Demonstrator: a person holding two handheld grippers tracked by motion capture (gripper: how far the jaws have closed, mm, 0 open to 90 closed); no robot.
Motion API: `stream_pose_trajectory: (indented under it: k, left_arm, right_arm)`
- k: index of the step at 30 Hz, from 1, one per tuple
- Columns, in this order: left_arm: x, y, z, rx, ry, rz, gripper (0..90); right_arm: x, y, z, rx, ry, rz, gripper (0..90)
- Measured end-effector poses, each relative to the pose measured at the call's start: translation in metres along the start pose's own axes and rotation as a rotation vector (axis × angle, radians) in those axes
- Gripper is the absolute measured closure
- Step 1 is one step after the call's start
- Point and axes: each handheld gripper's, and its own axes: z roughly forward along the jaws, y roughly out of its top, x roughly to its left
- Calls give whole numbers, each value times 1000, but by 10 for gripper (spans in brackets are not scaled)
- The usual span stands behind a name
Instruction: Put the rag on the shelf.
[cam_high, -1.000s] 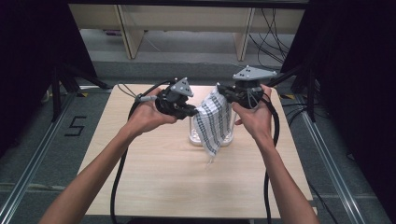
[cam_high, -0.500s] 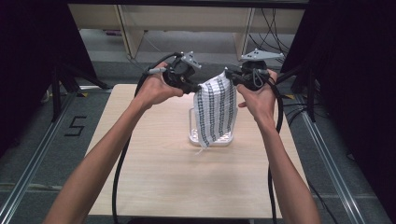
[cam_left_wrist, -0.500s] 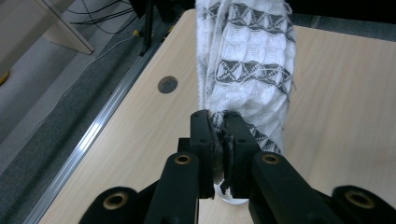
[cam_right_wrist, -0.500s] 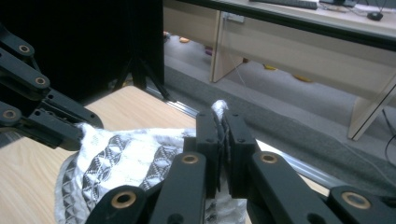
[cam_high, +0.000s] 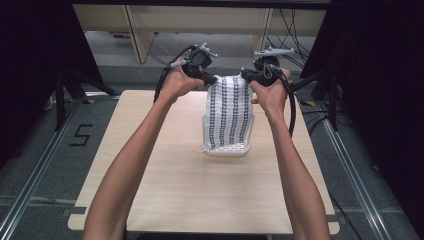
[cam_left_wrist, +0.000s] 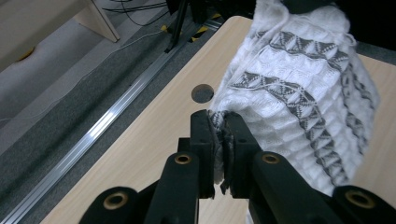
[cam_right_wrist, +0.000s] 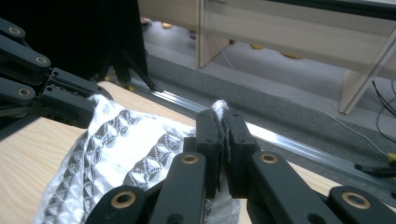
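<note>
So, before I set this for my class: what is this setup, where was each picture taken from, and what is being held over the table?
There is no robot here. A person stands at a wooden table and holds a hand-operated tool with two black jaws in each hand: the left gripper and the right gripper.

One picture comes from a fixed camera above, looking down on the table and the person's forearms. The other two come from small cameras riding on each gripper, looking along its jaws.

Both grippers are shut on the top corners of a white cloth with dark patterned stripes, which hangs between them. In the gripper views you see the fabric pinched between the jaws. Beneath the cloth, a white basket sits on the table.
</note>
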Motion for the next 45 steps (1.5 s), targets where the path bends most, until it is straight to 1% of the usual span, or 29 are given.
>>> stream_pose_trajectory:
  k: [2, 5, 6, 9, 11, 13, 15, 16, 17, 18, 22, 23, 24, 25, 26, 27, 29, 31, 32, 35, 36, 37, 38, 39, 40, 42, 43, 44, 45]
  left_arm:
    - [1, 1, 5, -1, 7, -4, 838]
    - [3, 1, 9, -9, 5, -25, 838]
    - [4, 0, 10, -12, 9, -33, 838]
    - [7, -1, 14, -16, 8, -55, 836]
    - [8, -3, 16, 1, -1, -55, 833]
    - [9, -5, 20, 12, 2, -55, 828]
    - [9, -7, 24, 23, 4, -57, 826]
    - [9, -9, 26, 30, 1, -56, 824]
    - [9, -10, 29, 39, 3, -53, 821]
    - [9, -10, 31, 41, 6, -53, 816]
    - [9, -15, 37, 51, 0, -61, 804]
    - [10, -16, 39, 55, -2, -61, 803]
    - [10, -18, 40, 51, -1, -70, 798]
    - [10, -20, 41, 55, -2, -76, 789]
    - [10, -21, 43, 60, 6, -81, 773]
    - [10, -22, 44, 67, 5, -83, 747]
    - [11, -24, 47, 78, 20, -85, 741]
    - [11, -25, 48, 80, 46, -109, 688]
    - [11, -25, 49, 85, 61, -122, 601]
    - [9, -25, 50, 89, 71, -118, 603]
    - [9, -25, 49, 91, 77, -124, 593]
    - [9, -25, 49, 94, 88, -132, 564]
    - [8, -25, 49, 97, 92, -149, 522]
    - [8, -25, 49, 98, 88, -158, 505]
    - [8, -26, 50, 108, 79, -161, 505]
    - [8, -28, 50, 123, 82, -170, 475]
    - [8, -29, 50, 121, 80, -181, 464]
    - [9, -30, 49, 125, 77, -181, 460]
    - [9, -32, 49, 117, 79, -188, 459]
  right_arm:
    - [-4, -1, 4, 15, -11, 7, 870]
    - [-9, -1, 10, 32, -14, 20, 870]
    - [-11, -1, 12, 32, -11, 12, 870]
    - [-12, -1, 17, 39, -15, 33, 869]
    - [-13, -2, 21, 51, -10, 25, 867]
    - [-14, -3, 25, 67, -14, 30, 865]
    - [-16, -5, 30, 75, -11, 10, 864]
    - [-15, -7, 32, 86, -19, 35, 864]
    - [-16, -8, 35, 90, -18, 30, 864]
    - [-17, -10, 37, 96, -15, 42, 864]
    - [-20, -16, 43, 112, -20, 36, 856]
    - [-20, -18, 45, 110, -10, 44, 851]
    - [-22, -20, 47, 114, -9, 36, 848]
    - [-21, -22, 48, 114, -16, 51, 845]
    - [-23, -23, 49, 117, -12, 46, 838]
    - [-22, -24, 50, 117, -10, 63, 831]
    - [-23, -26, 51, 120, -17, 65, 826]
    - [-24, -27, 53, 116, -13, 60, 799]
    - [-24, -28, 53, 123, -20, 62, 749]
    - [-26, -27, 53, 125, -14, 69, 736]
    - [-28, -27, 53, 118, -10, 54, 720]
    - [-27, -27, 52, 119, -14, 77, 714]
    - [-28, -27, 51, 119, -11, 59, 708]
    - [-28, -26, 50, 118, -3, 63, 706]
    - [-27, -26, 49, 114, -9, 82, 706]
    - [-28, -25, 47, 109, -1, 71, 703]
    - [-29, -25, 46, 109, -4, 67, 702]
    - [-30, -24, 44, 109, 1, 53, 700]
    - [-29, -24, 44, 110, -1, 67, 695]
